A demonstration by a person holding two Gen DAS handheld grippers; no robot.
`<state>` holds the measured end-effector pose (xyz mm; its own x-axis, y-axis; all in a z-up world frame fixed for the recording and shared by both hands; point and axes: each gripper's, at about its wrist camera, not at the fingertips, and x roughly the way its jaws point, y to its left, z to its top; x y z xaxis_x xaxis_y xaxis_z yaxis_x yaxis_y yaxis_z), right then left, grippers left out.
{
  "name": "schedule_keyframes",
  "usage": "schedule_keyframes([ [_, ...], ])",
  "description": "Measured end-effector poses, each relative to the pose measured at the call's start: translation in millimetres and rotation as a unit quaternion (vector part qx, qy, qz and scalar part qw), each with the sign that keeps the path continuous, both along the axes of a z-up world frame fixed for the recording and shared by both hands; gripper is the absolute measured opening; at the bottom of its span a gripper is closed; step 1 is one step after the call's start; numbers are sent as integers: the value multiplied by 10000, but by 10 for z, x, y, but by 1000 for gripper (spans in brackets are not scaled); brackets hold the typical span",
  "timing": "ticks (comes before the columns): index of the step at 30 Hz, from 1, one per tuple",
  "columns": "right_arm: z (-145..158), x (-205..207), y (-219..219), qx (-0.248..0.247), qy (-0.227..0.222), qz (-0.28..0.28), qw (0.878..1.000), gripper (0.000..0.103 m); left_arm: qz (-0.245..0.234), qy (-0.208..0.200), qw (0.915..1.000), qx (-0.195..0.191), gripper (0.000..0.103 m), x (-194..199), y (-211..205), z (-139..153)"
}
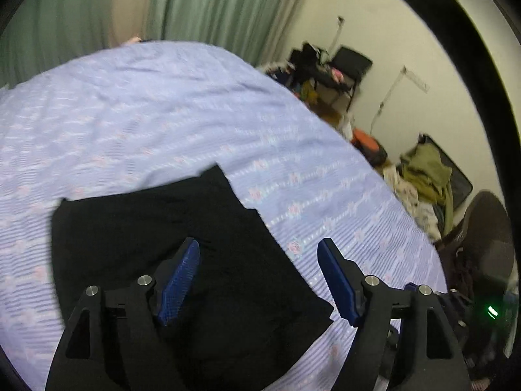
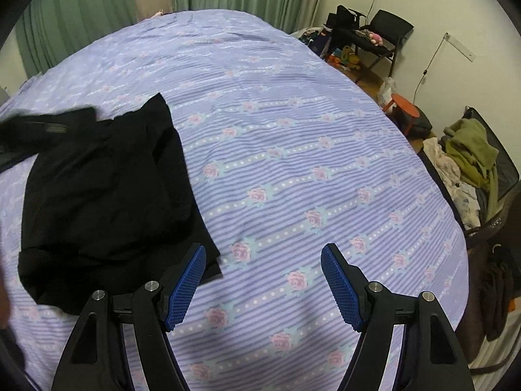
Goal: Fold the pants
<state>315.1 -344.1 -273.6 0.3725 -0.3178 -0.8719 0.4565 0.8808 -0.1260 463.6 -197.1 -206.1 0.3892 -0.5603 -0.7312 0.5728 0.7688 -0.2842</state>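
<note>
I see black pants (image 1: 156, 244) bunched on bed (image 1: 162, 114), directly under left gripper (image 1: 259, 280), jaws wide, empty. Right gripper (image 2: 263, 285) wide, empty, pants off its left. Left nearer.

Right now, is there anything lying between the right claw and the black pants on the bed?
Nothing visible does. The right claw is open above bare bedspread, and the black pants lie just beside its left finger, with no object between.

A bed (image 2: 293, 137) carries everything, spread with a lilac striped cover printed with rows of pink roses. Black pants (image 2: 104, 195) lie folded in a rumpled stack directly on it, near its left side.
</note>
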Motion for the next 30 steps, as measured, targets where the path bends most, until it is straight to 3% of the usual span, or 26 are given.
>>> schedule_keyframes([
  [2,38,24,21,80,-114,37,9999,74,109,-106,9999,69,77,-105,274,51],
  [5,98,96,132,198,-301,263,9990,73,177,-178,9978,610,76,-256,605,-17],
  [8,110,169,304,307,-468,593,9967,73,236,-57,9942,1050,75,-464,934,-147],
  [13,20,472,540,406,-694,1384,9871,73,435,165,9883,1451,67,-731,1312,-363],
  [19,-238,988,407,1066,-631,1625,9789,72,425,71,9870,1550,52,-784,1327,-460],
  [24,-445,1224,289,1550,-457,1617,9735,66,437,13,9874,1519,52,-755,1223,-567],
  [26,-527,1293,281,1584,-357,1646,9729,66,465,-1,9851,1658,45,-711,1084,-719],
  [27,-547,1307,278,1608,-339,1669,9722,66,490,-7,9841,1710,37,-693,1063,-760],
  [28,-568,1327,273,1641,-332,1688,9713,66,511,1,9829,1767,21,-674,1047,-800],
  [30,-595,1369,267,1730,-342,1727,9691,63,563,77,9807,1868,6,-634,1052,-860],
])
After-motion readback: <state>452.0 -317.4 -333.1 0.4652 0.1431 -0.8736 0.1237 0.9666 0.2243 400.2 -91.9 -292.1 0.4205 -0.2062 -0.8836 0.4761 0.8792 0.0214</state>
